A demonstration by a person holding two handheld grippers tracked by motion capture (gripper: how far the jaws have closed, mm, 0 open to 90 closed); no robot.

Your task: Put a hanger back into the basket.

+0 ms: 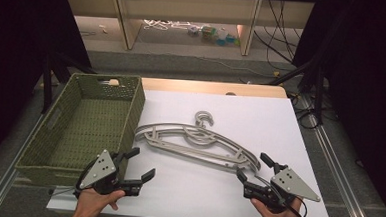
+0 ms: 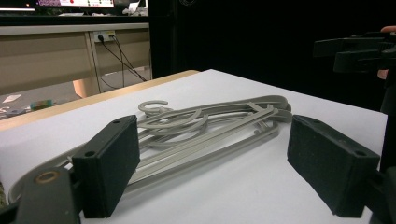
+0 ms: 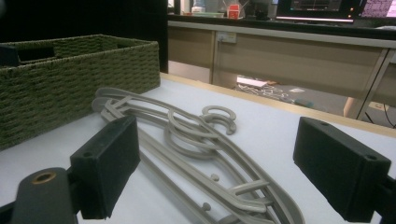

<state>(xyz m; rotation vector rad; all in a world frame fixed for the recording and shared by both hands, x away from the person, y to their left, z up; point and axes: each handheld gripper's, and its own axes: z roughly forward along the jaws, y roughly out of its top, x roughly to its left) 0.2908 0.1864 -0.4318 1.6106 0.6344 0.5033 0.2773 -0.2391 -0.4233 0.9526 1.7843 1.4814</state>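
a small pile of grey hangers [image 1: 194,141] lies flat in the middle of the white desk [image 1: 260,117], just to the right of a green woven basket [image 1: 52,169]. the hooks [image 1: 204,120] point to the far side. the basket looks empty inside. the left tool [image 1: 137,165] sits near the front of the desk, by the basket's front corner, and its two black jaws are spread wide with nothing between them. the right tool [image 1: 254,168] is at the right end of the pile, very close to the tips of the hangers, and its jaws are wide apart too, with nothing in them. in the left gripper view the hangers [image 2: 205,128] lie ahead of the pads, and in the right gripper view the hangers [image 3: 196,154] run out in front, with the basket [image 3: 70,79] off to the side. the hangers look like thin hard plastic, so they are likely light and stiff, and a bit smooth, so they could slip. they are stacked and their hooks cross, so they may catch on each other when one is lifted. a good spot to pinch looks like the flat bar or the end of an arm, where the pads can close on both sides.
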